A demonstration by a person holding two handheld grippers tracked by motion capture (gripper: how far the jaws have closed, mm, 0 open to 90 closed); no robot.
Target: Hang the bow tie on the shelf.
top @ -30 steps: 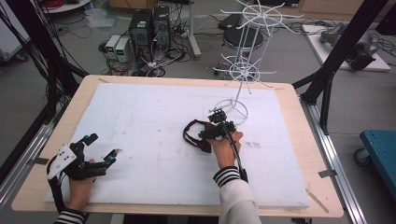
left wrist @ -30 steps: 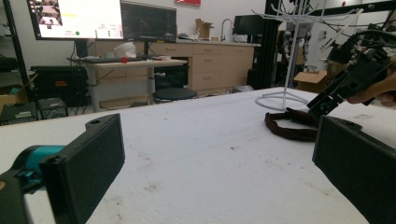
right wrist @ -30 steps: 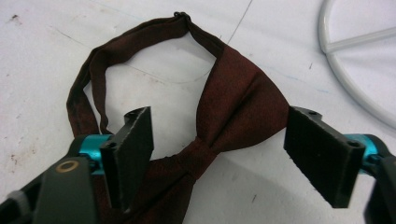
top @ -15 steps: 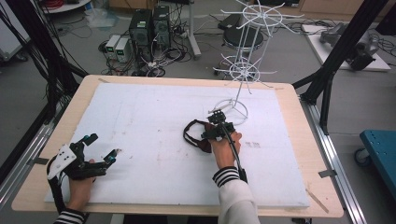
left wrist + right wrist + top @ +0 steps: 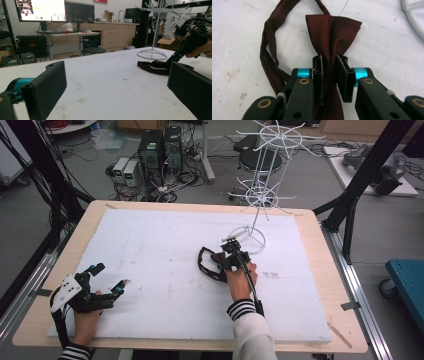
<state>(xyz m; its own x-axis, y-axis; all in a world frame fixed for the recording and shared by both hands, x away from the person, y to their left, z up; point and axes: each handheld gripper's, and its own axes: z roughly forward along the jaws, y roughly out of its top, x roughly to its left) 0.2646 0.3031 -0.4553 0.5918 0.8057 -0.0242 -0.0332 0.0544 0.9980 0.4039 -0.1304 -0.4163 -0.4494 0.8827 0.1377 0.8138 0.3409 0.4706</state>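
The right claw [image 5: 329,75] pinched the knot of the dark red bow tie [image 5: 332,32], which lay on the counter [image 5: 150,250] beside the white wire rack [image 5: 255,200]. The left claw [image 5: 107,280] rested spread apart, holding nothing.

The right gripper [image 5: 329,72], near the wire stand's ring base [image 5: 248,240], has its jaws pinched on the knot of a dark red bow tie [image 5: 332,32]. The left gripper [image 5: 107,280] rests well apart from that base, jaws spread wide.
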